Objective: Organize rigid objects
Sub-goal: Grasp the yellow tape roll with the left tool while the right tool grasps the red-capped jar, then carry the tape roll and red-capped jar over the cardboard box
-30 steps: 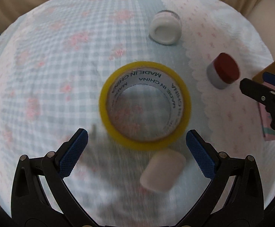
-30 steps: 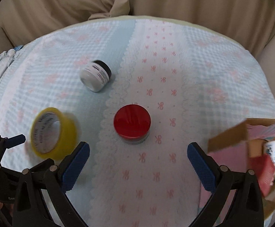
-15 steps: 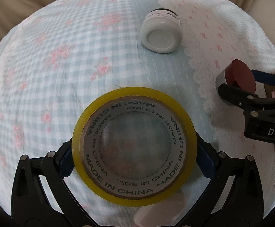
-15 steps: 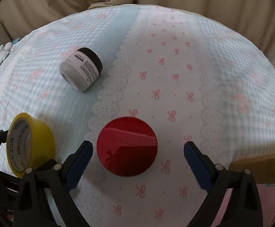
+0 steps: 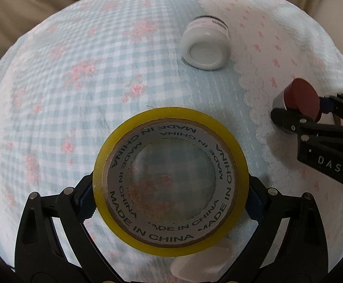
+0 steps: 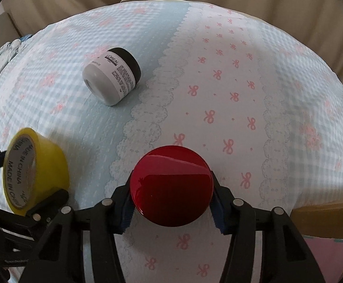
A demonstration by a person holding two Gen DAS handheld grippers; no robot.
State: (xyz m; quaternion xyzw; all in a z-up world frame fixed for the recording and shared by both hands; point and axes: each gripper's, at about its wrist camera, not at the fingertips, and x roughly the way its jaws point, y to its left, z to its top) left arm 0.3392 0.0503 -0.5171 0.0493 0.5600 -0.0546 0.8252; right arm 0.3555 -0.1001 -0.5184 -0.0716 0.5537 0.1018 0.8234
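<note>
I see my left tool [image 5: 171, 202] closing, its blue pads against the yellow tape roll [image 5: 170, 180] lying on the patterned cloth [image 5: 77, 82]. My right tool [image 6: 171, 200] has just clamped the red-lidded jar [image 6: 171, 185]. The white jar [image 6: 111, 79] lies tipped nearby.

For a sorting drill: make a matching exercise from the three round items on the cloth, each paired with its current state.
Things:
1. yellow tape roll
2. red-lidded jar
3. white jar with black lid

States:
A. lying on its side, untouched
B. between the right tongs' pads, which have just been closing on it
C. between the left tongs' pads, which touch its sides

Pairs: 1-C, 2-B, 3-A
</note>
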